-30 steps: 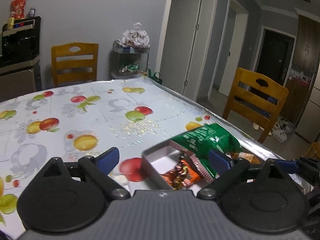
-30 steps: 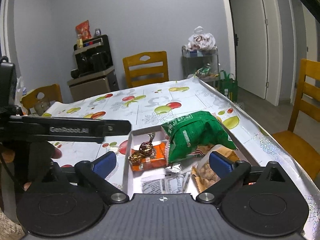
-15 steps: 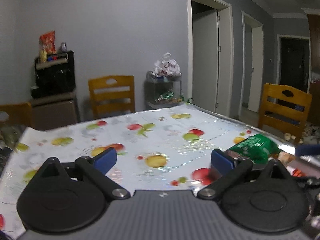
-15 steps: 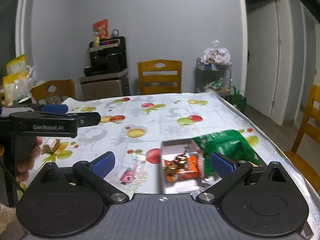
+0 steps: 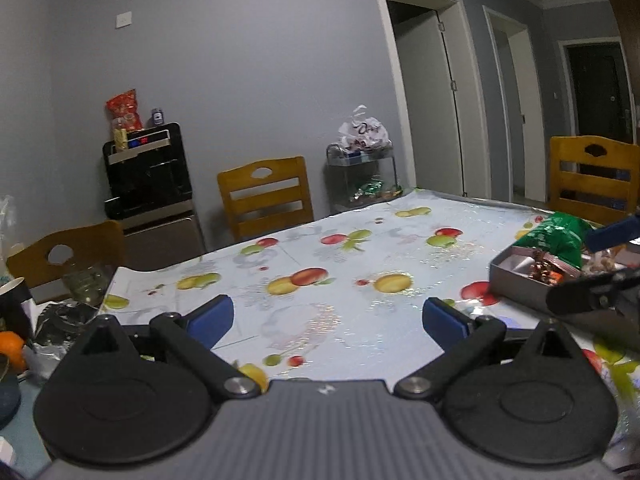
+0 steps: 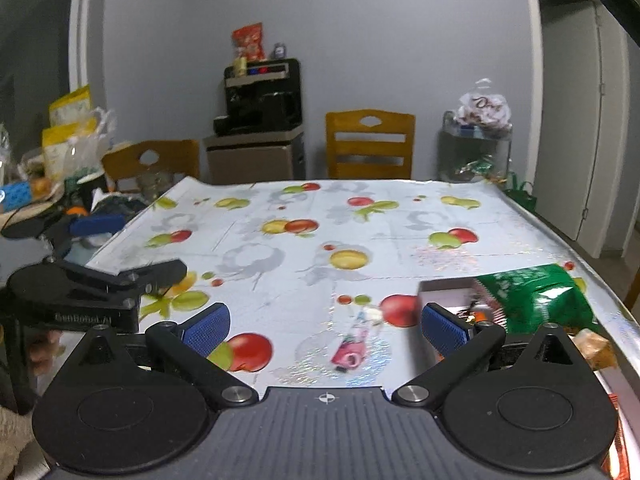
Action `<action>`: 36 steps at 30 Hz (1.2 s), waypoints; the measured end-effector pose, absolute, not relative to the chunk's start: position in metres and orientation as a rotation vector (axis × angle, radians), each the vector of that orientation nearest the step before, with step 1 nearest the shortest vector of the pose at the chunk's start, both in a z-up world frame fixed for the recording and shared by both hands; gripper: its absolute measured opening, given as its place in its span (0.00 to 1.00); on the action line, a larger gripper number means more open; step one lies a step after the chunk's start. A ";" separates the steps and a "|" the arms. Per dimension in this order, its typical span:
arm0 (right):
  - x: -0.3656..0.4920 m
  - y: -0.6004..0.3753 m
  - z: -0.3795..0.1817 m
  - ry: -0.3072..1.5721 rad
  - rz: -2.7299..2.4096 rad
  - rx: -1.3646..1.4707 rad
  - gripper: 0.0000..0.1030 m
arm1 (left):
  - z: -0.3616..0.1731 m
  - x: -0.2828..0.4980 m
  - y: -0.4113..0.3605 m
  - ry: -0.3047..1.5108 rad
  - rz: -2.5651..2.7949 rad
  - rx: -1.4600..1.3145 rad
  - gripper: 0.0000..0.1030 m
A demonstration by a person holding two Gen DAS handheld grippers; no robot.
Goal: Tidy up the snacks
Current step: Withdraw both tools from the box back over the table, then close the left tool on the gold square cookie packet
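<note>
A grey snack box (image 5: pixel 516 282) sits at the table's right side, holding wrapped candies (image 5: pixel 542 269) and a green snack bag (image 5: pixel 560 232). The right wrist view shows the box (image 6: pixel 444 290) and the green bag (image 6: pixel 536 296) at right. A small pink wrapped snack (image 6: pixel 348 354) lies loose on the fruit-print tablecloth (image 6: pixel 320 232), between my right gripper's fingers. My right gripper (image 6: pixel 326 326) is open and empty above the table. My left gripper (image 5: pixel 328 318) is open and empty, left of the box. It shows in the right wrist view (image 6: pixel 100 284) at left.
Wooden chairs (image 5: pixel 266 196) stand around the table. A black water dispenser (image 5: pixel 148 176) and a wire rack with bags (image 5: pixel 362 172) stand by the far wall. A glass jar (image 5: pixel 86 284), an orange (image 5: pixel 10 346) and clutter sit at the table's left end.
Both grippers have swung left, away from the snack box. The box has moved from centre to the right edge of each view. The pink snack has come into the right wrist view.
</note>
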State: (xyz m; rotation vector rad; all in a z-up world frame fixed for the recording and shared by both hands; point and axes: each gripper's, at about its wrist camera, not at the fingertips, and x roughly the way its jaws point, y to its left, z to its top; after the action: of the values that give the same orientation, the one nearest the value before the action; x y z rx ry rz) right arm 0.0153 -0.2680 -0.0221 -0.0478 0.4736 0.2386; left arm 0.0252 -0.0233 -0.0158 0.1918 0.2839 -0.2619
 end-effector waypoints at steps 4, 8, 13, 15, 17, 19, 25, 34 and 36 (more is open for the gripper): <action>0.017 -0.253 -0.027 0.491 0.195 -0.110 1.00 | -0.007 0.030 -0.004 0.273 -0.250 0.145 0.99; 0.017 -0.244 -0.032 0.528 0.225 -0.128 1.00 | 0.000 0.039 0.011 0.250 -0.227 0.136 0.99; 0.015 -0.233 -0.042 0.526 0.188 -0.196 1.00 | -0.013 0.047 0.037 0.236 -0.185 0.025 0.99; 0.015 -0.229 -0.047 0.518 0.173 -0.229 1.00 | -0.021 0.052 0.046 0.265 -0.189 -0.019 0.99; 0.018 -0.227 -0.051 0.527 0.177 -0.234 1.00 | -0.025 0.057 0.049 0.290 -0.183 -0.008 0.99; 0.022 -0.225 -0.056 0.546 0.186 -0.216 1.00 | -0.028 0.058 0.052 0.288 -0.167 -0.011 0.99; 0.032 -0.220 -0.068 0.599 0.209 -0.203 1.00 | -0.044 0.074 0.046 0.367 -0.172 0.007 0.99; 0.041 -0.224 -0.072 0.613 0.241 -0.188 1.00 | -0.072 0.108 0.056 0.442 -0.044 0.052 0.99; 0.044 -0.228 -0.073 0.617 0.238 -0.165 1.00 | -0.078 0.116 0.059 0.465 -0.026 0.041 0.99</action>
State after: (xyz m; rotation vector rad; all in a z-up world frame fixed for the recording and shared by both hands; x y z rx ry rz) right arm 0.0437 -0.2281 -0.0734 -0.1649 0.6174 0.2379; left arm 0.1163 0.0587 -0.0776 0.0411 0.4648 -0.0261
